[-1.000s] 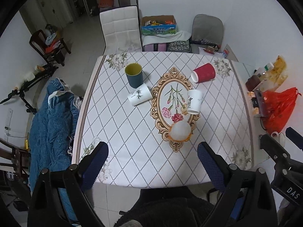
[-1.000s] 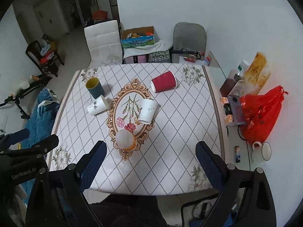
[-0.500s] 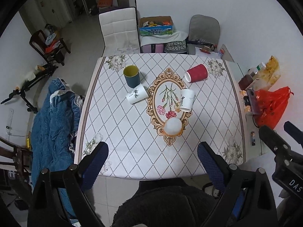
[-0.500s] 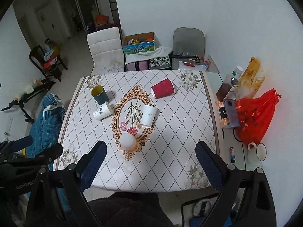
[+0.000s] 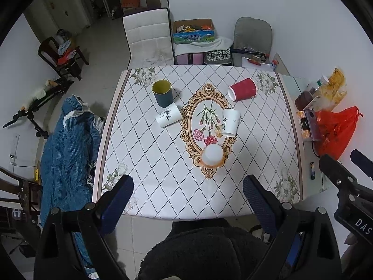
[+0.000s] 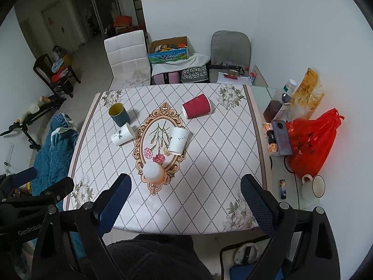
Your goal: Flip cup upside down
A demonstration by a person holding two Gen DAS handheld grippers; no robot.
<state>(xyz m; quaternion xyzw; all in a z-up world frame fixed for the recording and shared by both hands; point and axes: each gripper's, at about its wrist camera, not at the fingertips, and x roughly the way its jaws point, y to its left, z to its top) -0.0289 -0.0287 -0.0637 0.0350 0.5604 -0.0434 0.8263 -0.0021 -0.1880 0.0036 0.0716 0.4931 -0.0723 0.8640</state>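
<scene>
Several cups sit on the patterned table point(image 5: 149, 177) point(image 6: 209, 186). A dark cup with a yellow inside point(image 5: 162, 93) point(image 6: 119, 114) stands upright at the far left. A white cup with a bamboo print point(image 5: 168, 118) point(image 6: 122, 134) lies on its side next to it. A red cup point(image 5: 242, 89) point(image 6: 197, 109) lies on its side at the far right. A white cup point(image 5: 230, 122) point(image 6: 177, 140) lies near the middle. An orange-rimmed cup point(image 5: 212, 155) point(image 6: 153, 172) stands upside down nearest me. My left gripper point(image 5: 187, 206) and right gripper point(image 6: 185, 204) are open, empty, high above the near table edge.
A side table at the right holds a red bag point(image 5: 335, 130) point(image 6: 310, 140), jars and a white mug point(image 6: 313, 186). A blue blanket point(image 5: 67, 144) lies left of the table. Two chairs point(image 5: 149, 39) and boxes stand behind the table.
Both grippers have risen and pulled back from the table, so the table looks smaller and farther. The cups have not moved.
</scene>
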